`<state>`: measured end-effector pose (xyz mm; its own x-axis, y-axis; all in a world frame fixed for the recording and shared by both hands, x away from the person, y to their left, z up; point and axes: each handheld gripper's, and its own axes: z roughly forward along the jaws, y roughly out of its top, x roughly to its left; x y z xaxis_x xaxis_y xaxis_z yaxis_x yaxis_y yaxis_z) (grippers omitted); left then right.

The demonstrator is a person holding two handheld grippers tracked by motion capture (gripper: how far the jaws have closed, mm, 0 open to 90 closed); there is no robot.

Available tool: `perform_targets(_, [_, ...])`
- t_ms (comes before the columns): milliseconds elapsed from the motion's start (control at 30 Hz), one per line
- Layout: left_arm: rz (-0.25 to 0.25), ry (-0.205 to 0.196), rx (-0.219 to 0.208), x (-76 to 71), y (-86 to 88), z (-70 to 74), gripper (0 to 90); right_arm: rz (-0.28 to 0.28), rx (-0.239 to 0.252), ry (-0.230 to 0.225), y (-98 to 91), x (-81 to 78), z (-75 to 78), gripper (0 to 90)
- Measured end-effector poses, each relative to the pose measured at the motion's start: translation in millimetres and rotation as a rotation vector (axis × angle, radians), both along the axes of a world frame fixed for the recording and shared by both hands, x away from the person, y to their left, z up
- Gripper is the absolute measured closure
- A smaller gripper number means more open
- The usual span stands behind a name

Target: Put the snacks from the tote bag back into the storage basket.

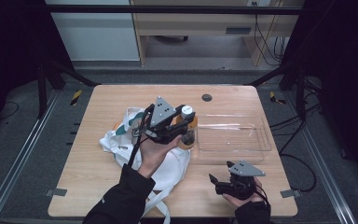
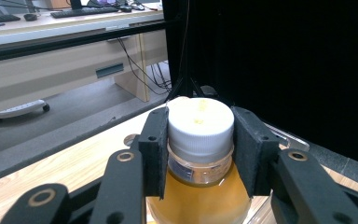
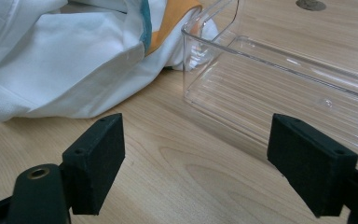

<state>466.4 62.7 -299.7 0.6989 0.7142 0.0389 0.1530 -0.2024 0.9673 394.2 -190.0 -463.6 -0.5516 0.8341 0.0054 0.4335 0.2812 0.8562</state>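
A: Above the middle of the table (image 1: 98, 186), what is the left gripper (image 1: 182, 125) carrying?

B: A bottle (image 1: 188, 133) of amber liquid with a white cap (image 1: 187, 111). The left gripper view shows it best: the two black pads (image 2: 154, 154) sit tight against the cap (image 2: 200, 123) and the neck below it, one on each side, so the jaws are clamped on the bottle (image 2: 200, 200). It stands upright in the grip.

A: Where is the bottle in relation to the other things?

B: In the high view it is between the white cloth bag (image 1: 121, 144) and the clear plastic tray (image 1: 233, 137), just beside the tray's left wall. I cannot tell from the pictures whether its base touches the wood or is clear of it.

A: And the bag?

B: Crumpled on the left half of the table, with an orange and teal patch near its opening. In the right gripper view the bag (image 3: 51, 60) lies just beside the tray's near corner (image 3: 200, 51).

A: What about the right gripper (image 1: 219, 182)?

B: It is held low near the front right edge of the table, well apart from the bottle. Its own view shows the jaws standing wide apart with bare wood between them, holding nothing, and the tray ahead to the right.
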Motion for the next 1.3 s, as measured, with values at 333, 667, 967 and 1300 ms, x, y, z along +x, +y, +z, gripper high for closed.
perform_targets(333, [-0.022, -0.003, -0.009, 6.5, -21.2, -0.9, 59.0, 0.004, -0.001, -0.002, -0.4, 0.0, 0.2, 19.2])
perform_targets(667, [-0.039, -0.002, -0.013, 14.8, -40.5, -1.4, 59.0, 0.007, 0.003, -0.004, -0.4, -0.2, 0.3, 19.2])
perform_targets(967, [-0.033, -0.003, -0.010, 24.8, -52.1, -4.4, 59.0, 0.006, 0.004, 0.002, -0.1, 0.0, 0.2, 19.3])
perform_targets(1300, [-0.035, 0.004, -0.007, 36.2, -64.9, -10.7, 59.0, 0.005, 0.009, 0.005, -0.2, -0.1, 0.2, 19.3])
